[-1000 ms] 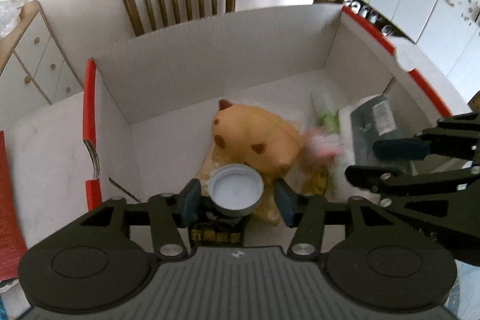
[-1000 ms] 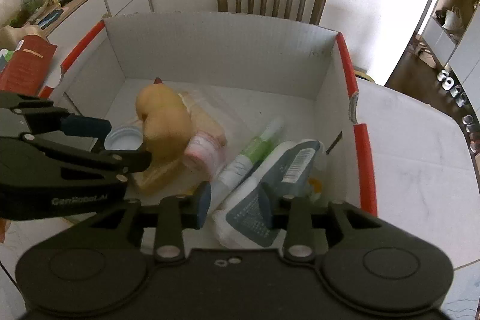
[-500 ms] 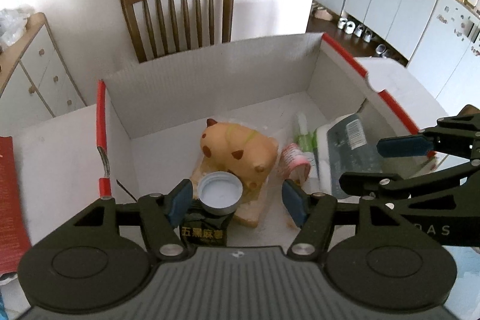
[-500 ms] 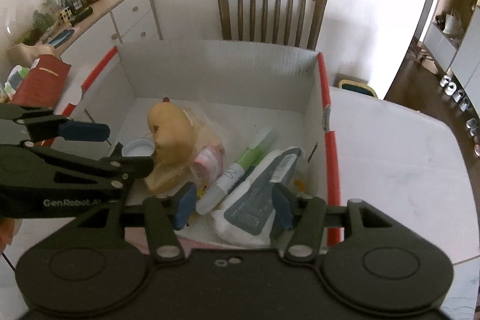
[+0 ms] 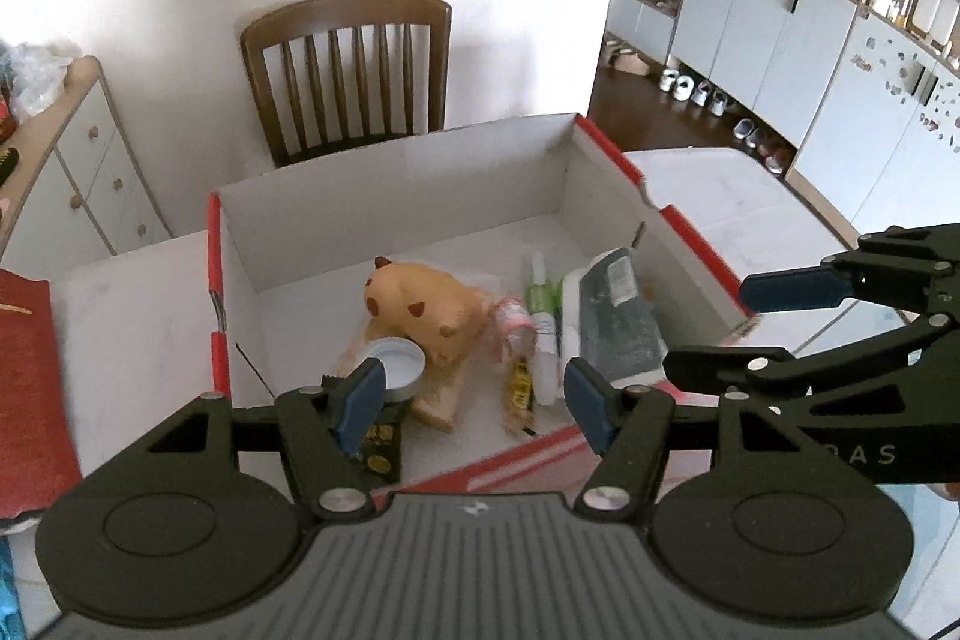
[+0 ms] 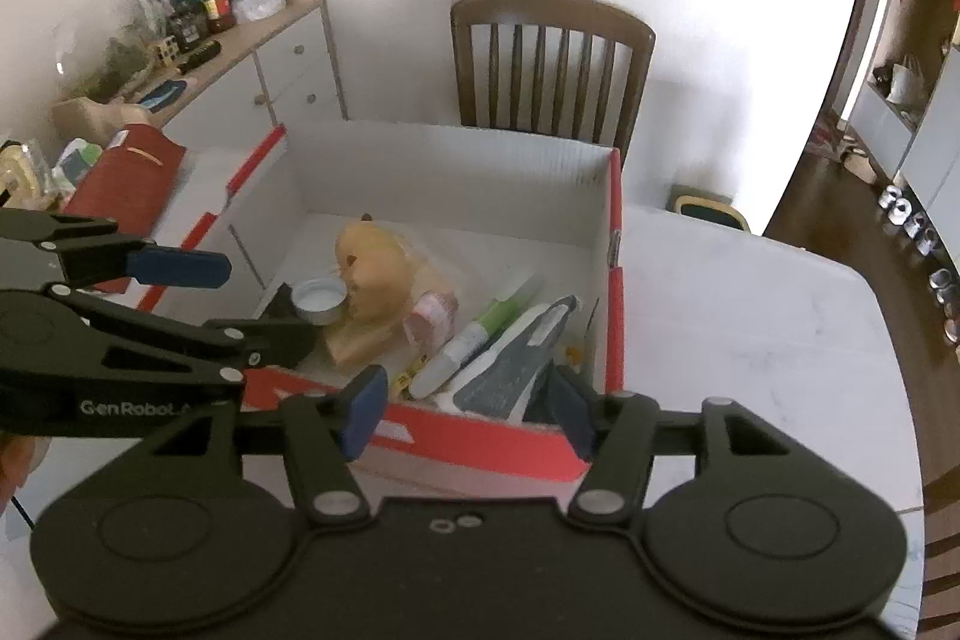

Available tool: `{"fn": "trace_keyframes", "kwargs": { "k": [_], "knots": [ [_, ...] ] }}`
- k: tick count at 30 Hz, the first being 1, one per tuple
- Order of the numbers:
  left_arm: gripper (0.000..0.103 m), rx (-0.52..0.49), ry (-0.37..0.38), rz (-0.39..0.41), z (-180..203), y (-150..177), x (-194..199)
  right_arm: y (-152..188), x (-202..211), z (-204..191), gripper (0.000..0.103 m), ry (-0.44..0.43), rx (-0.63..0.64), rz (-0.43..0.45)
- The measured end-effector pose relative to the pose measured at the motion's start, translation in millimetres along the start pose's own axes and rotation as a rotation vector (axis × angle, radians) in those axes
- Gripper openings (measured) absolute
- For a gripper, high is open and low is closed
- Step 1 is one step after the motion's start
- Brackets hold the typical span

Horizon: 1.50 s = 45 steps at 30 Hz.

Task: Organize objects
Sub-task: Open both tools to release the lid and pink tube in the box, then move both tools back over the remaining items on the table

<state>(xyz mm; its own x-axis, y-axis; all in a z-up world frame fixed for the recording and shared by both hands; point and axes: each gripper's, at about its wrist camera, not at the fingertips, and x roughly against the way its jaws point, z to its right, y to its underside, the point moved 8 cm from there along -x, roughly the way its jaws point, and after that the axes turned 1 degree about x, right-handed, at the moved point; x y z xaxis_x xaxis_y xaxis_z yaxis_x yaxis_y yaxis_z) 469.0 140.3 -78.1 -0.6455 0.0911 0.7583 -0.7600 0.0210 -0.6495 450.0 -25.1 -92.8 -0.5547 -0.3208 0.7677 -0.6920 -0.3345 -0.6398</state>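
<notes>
A red-and-white cardboard box (image 5: 678, 244) sits open on a white bench (image 6: 750, 316). Inside it lie a tan toy animal (image 5: 432, 304), a white-capped jar (image 5: 393, 367) touching the toy, a green-and-white tube (image 6: 480, 334) and a grey pouch (image 6: 516, 364). Both tongs hang above the box's near wall, apart from everything inside. The left tongs (image 5: 468, 394) and right tongs (image 6: 465, 403) stand spread with nothing between them, having just been opening.

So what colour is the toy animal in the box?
Yellow-orange toy animal with brown spots, clearest in the left wrist view.
</notes>
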Motion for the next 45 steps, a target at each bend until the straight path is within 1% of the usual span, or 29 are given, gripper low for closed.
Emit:
{"fn": "trace_keyframes", "kwargs": {
  "k": [1, 6, 9, 10, 11, 12, 13, 17, 22, 25, 27, 30, 32, 33, 39, 42, 45],
  "knots": [
    [0.067, 0.002, 0.003, 0.002, 2, 1, 4, 2, 4, -1, 0.063, -0.008, -0.001, 0.003],
    [0.067, -0.006, 0.005, 0.018, 12, 11, 25, 12, 28, -4, 0.065, -0.03, 0.012, 0.028],
    [0.067, -0.008, 0.014, 0.028, 20, 17, 38, 22, 41, -5, 0.069, -0.041, 0.021, 0.038],
    [0.072, -0.009, 0.016, 0.031, 23, 20, 42, 26, 45, -6, 0.069, -0.045, 0.022, 0.039],
    [0.08, -0.01, 0.018, 0.035, 25, 23, 46, 31, 49, -6, 0.069, -0.048, 0.022, 0.041],
    [0.083, -0.01, 0.02, 0.041, 28, 27, 51, 36, 52, -6, 0.072, -0.048, 0.022, 0.043],
    [0.083, -0.008, 0.025, 0.044, 31, 31, 54, 41, 56, -5, 0.075, -0.047, 0.023, 0.047],
    [0.083, -0.007, 0.034, 0.04, 43, 48, 65, 65, 66, 0, 0.079, -0.037, 0.021, 0.044],
    [0.083, -0.002, 0.037, 0.033, 54, 75, 72, 97, 72, 7, 0.091, -0.021, 0.016, 0.028],
    [0.083, 0.003, 0.04, 0.021, 62, 94, 73, 115, 73, 10, 0.094, -0.012, 0.01, 0.012],
    [0.086, 0.01, 0.043, 0.009, 67, 107, 72, 127, 73, 14, 0.096, -0.001, -0.006, 0.0],
    [0.09, 0.022, 0.048, 0.002, 75, 124, 71, 141, 71, 19, 0.096, -0.003, -0.03, -0.021],
    [0.1, 0.03, 0.05, -0.006, 80, 135, 70, 149, 69, 21, 0.096, -0.002, -0.042, -0.035],
    [0.103, 0.032, 0.048, -0.009, 83, 140, 69, 153, 69, 22, 0.096, -0.003, -0.048, -0.041],
    [0.103, 0.021, 0.052, -0.037, 107, 175, 62, 169, 60, 23, 0.096, 0.009, -0.09, -0.077],
    [0.103, -0.016, 0.05, -0.049, 125, 192, 57, 177, 53, 20, 0.096, 0.002, -0.1, -0.106],
    [0.103, -0.051, 0.031, -0.049, 136, 206, 53, 184, 48, 17, 0.095, -0.006, -0.106, -0.13]
  ]
}}
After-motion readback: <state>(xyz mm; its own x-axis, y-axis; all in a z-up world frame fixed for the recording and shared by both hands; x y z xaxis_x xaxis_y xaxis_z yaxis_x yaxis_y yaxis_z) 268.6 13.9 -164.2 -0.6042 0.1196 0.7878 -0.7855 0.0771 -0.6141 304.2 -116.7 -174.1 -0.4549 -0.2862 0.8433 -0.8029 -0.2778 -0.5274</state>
